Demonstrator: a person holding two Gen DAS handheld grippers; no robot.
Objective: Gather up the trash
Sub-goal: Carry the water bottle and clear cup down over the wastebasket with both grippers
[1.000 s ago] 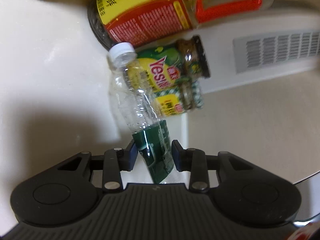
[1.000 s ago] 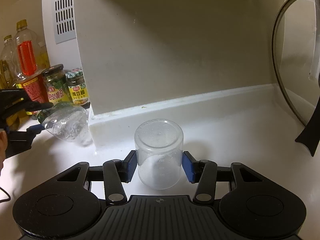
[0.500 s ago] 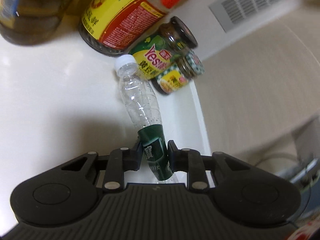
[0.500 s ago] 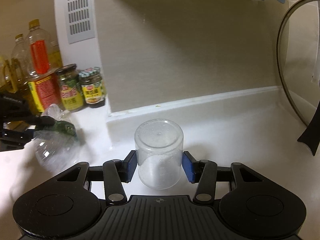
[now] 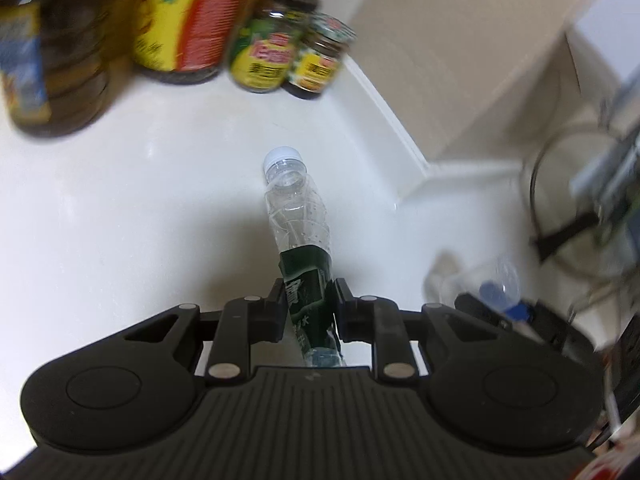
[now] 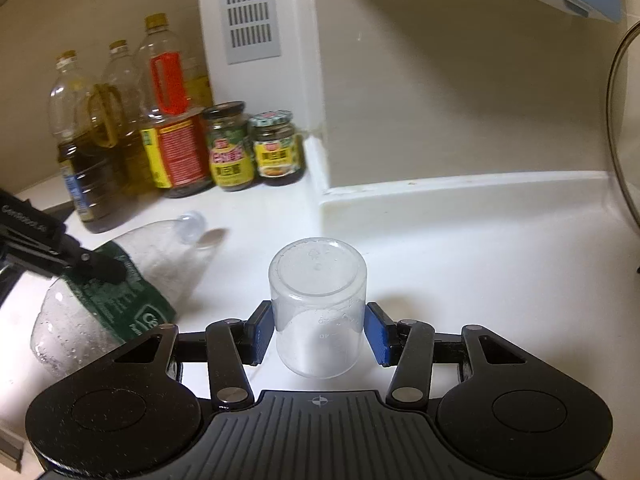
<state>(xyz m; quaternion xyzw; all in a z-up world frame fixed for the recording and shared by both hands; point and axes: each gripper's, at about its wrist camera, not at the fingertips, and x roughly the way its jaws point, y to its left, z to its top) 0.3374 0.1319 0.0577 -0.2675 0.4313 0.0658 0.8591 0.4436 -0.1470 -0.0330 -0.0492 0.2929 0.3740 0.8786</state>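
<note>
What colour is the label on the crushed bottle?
Dark green with white print; the bottle's label shows best in the left wrist view.

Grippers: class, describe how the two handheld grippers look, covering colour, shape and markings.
Both have matte black ribbed bodies, round lobes either side and silver pivot pins. The right gripper has blue pads and a small crosshair mark. The left gripper has dark pads.

place: a home kitchen is showing | evidence: oil bottles and sauce jars are standing on a white countertop | a glass pot lid is leaning at right
</note>
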